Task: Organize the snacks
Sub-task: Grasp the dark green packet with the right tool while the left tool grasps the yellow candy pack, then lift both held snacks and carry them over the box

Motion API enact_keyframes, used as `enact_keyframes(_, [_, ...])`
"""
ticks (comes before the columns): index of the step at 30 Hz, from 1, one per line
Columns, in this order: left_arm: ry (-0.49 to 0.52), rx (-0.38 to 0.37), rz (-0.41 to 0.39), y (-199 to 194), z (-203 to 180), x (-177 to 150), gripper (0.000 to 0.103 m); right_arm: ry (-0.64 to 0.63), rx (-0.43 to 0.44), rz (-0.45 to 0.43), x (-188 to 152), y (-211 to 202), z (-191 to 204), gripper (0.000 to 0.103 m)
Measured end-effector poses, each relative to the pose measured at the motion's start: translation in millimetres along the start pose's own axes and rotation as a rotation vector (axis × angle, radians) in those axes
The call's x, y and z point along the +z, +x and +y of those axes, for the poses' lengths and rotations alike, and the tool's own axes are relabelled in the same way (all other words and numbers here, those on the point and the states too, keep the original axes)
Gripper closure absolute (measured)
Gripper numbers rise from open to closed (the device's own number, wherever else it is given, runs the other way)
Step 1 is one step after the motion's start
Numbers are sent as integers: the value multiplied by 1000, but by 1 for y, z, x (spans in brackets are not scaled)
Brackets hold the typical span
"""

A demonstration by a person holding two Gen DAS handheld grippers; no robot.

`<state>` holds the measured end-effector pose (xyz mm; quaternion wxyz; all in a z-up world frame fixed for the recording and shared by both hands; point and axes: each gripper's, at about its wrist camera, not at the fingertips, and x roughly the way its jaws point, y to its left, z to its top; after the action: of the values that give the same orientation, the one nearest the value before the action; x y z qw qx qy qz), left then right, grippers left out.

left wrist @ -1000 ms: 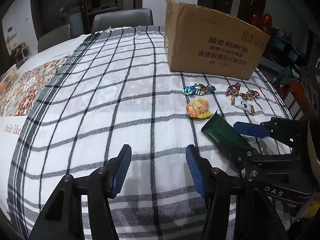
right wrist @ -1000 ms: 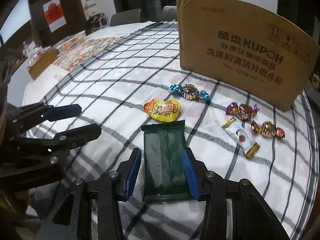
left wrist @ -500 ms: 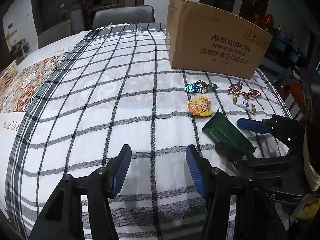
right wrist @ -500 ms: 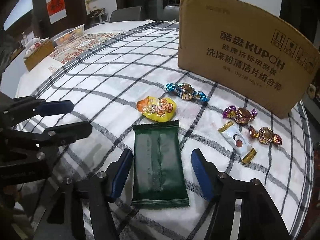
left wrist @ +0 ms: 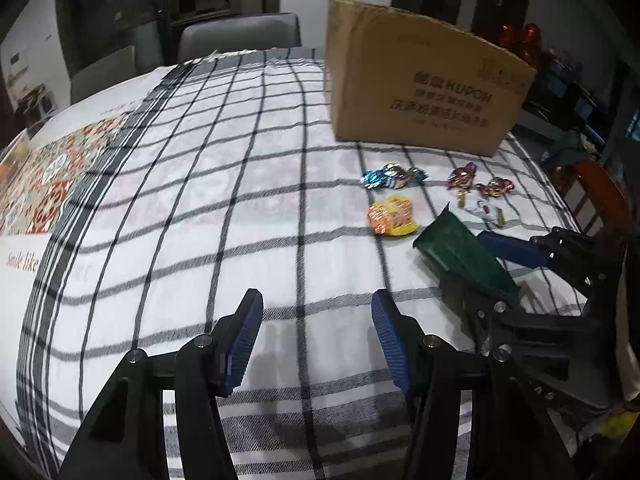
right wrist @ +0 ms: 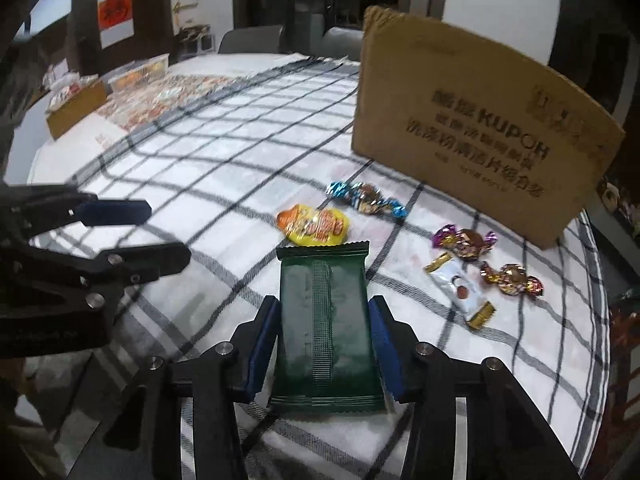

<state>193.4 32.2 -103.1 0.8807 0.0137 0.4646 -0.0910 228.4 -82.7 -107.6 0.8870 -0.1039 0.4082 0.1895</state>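
Note:
My right gripper (right wrist: pixel 326 316) is shut on a dark green snack packet (right wrist: pixel 326 332) and holds it tilted up off the checked cloth; the packet also shows in the left wrist view (left wrist: pixel 460 256). My left gripper (left wrist: pixel 316 320) is open and empty over the cloth, left of the right gripper (left wrist: pixel 480 264). Beyond the packet lie a yellow-orange packet (right wrist: pixel 314 226), a blue-wrapped candy (right wrist: pixel 366 198), a purple-wrapped candy (right wrist: pixel 464 240), a gold-brown candy (right wrist: pixel 512 278) and a small white sachet (right wrist: pixel 460 294). A cardboard box (right wrist: pixel 472 128) stands behind them.
The checked cloth (left wrist: pixel 200 200) covers a table. A patterned mat (left wrist: pixel 48 176) lies at the left. A tray of food (right wrist: pixel 136 74) and a small brown box (right wrist: pixel 76 110) stand far left. Chairs (left wrist: pixel 240 36) stand behind the table.
My right gripper opened over the green packet, then closed on its sides and lifted its front end off the cloth. The left gripper stayed open and barely moved.

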Motion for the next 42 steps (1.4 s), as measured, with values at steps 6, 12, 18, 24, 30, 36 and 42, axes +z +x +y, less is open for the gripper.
enact_keyframes(6, [87,-75,-9,5,-12,23,45,102,-66,-71,11,-22,-17,56])
enact_keyframes(12, [166,-159,-1,28,-26,46,46,205,-81,-64,19,-17,-39,56])
enact_keyframes(18, [210,-181,24,53,-38,60,53,253,-102,-55,23,-9,-53,56])
enact_keyframes(24, [205,-182,62,76,-40,58,62,269,-120,-47,23,-3,-57,56])
enact_keyframes(30, [215,-175,38,78,-44,55,76,284,-104,-39,20,1,-58,56])
enact_keyframes(36, [200,-174,25,73,-44,54,78,303,-100,-40,19,-1,-61,56])
enact_keyframes(42, [185,-186,-26,51,-41,57,80,308,-89,-58,19,-11,-61,56])
